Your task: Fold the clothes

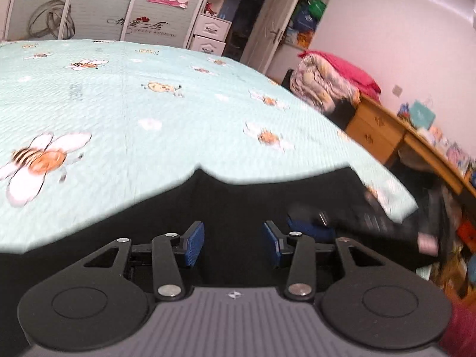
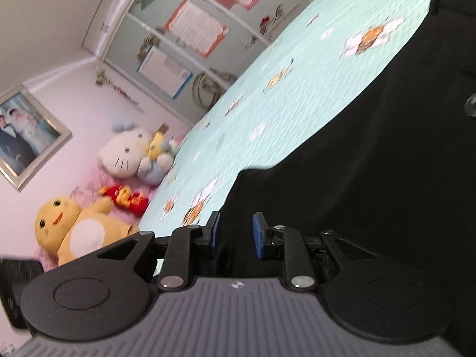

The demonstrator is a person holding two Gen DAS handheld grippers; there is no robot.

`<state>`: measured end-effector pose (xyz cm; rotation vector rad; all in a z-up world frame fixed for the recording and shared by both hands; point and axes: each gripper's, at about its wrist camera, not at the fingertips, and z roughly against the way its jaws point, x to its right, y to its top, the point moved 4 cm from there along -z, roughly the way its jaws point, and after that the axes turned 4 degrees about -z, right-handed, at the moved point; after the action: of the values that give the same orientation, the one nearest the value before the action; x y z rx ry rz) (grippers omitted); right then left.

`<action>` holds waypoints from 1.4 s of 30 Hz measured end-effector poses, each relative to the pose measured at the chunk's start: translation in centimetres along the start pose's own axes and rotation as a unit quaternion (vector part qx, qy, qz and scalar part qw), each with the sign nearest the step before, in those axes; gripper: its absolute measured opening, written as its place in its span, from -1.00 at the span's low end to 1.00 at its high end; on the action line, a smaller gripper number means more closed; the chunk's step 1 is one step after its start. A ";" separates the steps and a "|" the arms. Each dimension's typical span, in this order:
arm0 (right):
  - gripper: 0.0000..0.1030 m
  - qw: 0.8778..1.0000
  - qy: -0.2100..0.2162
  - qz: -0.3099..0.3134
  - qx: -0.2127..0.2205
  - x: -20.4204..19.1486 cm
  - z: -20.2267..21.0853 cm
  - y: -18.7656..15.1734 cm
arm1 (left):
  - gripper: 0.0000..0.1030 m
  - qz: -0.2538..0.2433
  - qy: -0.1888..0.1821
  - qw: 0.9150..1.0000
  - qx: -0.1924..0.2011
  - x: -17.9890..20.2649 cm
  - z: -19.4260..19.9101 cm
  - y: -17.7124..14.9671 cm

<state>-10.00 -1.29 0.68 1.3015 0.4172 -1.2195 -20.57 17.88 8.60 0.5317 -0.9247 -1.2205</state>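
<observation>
Holding my left hand-held gripper [image 1: 233,242] low over a black garment [image 1: 244,202], I see its blue pads spread with dark cloth behind the gap; whether any fabric sits between them I cannot tell. My right hand-held gripper [image 2: 235,236] has its pads closer together, also over the black cloth, and the fabric's darkness hides whether they pinch a fold. In the left view that right hand-held gripper shows as a blur at the garment's right side. The garment lies across the near part of the bed [image 1: 148,104], on a pale green bee-print cover. If neither pair truly holds cloth, I judge a lift would leave the edge behind; an uneven pull could skew the fold. Further off, plush toys [image 2: 89,202] and a wardrobe [image 1: 98,15] are smeared by motion, and the garment's shape is cut off.
</observation>
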 end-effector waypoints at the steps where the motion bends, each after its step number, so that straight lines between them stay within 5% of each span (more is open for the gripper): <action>1: -0.52 1.000 -0.001 -0.002 0.008 0.4 0.1 0.4 | -0.12 0.011 -0.005 1.000 -0.007 -0.8 -1.3 0.7; 6: -0.55 0.998 0.036 -0.050 0.010 5.0 -0.2 -0.1 | -0.20 0.097 -0.004 0.991 -0.088 -6.3 -8.5 1.0; 7: -0.55 0.998 0.046 -0.047 0.014 5.4 -0.2 -0.2 | -0.68 0.119 0.011 0.988 -0.095 -7.6 -9.3 0.6; 8: -0.53 0.998 0.051 -0.041 0.015 5.4 -0.3 -0.3 | -0.91 0.141 0.026 0.984 -0.102 -8.8 -10.1 0.2; 11: -0.53 0.998 0.059 -0.033 0.017 5.6 -0.6 -0.2 | -0.91 0.204 0.019 0.975 -0.085 -10.6 -10.0 -0.4; 15: -0.44 0.996 0.083 -0.039 0.021 6.1 -0.4 0.0 | -0.92 0.190 0.031 0.979 -0.074 -9.9 -9.4 -0.1; 18: -0.44 0.996 0.083 -0.038 0.022 6.0 -0.3 0.1 | -0.77 0.212 0.033 0.976 -0.019 -9.7 -7.4 1.1; 25: -0.25 0.996 0.081 -0.021 0.021 5.5 0.6 0.2 | -0.63 0.159 -0.006 0.986 0.049 -4.2 -1.0 2.2; 29: -0.23 0.999 0.047 0.015 -0.003 3.4 1.5 -0.8 | -0.63 0.122 0.010 0.991 0.046 -3.3 1.8 0.3; 32: -0.17 0.996 0.059 0.006 -0.060 1.3 1.6 -3.0 | -0.51 0.131 0.003 0.991 0.025 -3.9 2.6 -2.0; 37: 0.21 0.989 0.051 0.012 -0.139 -1.2 0.2 -6.1 | -0.49 0.149 0.004 0.989 -0.012 -5.0 1.3 -5.3; 42: 0.26 0.981 0.004 0.075 -0.179 -3.8 -1.5 -8.8 | -0.35 0.163 0.008 0.986 -0.014 -6.5 0.5 -5.7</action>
<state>-18.33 3.38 -0.97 1.0094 0.5087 -0.9618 -24.55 22.42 2.38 0.3493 -0.9388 -0.9304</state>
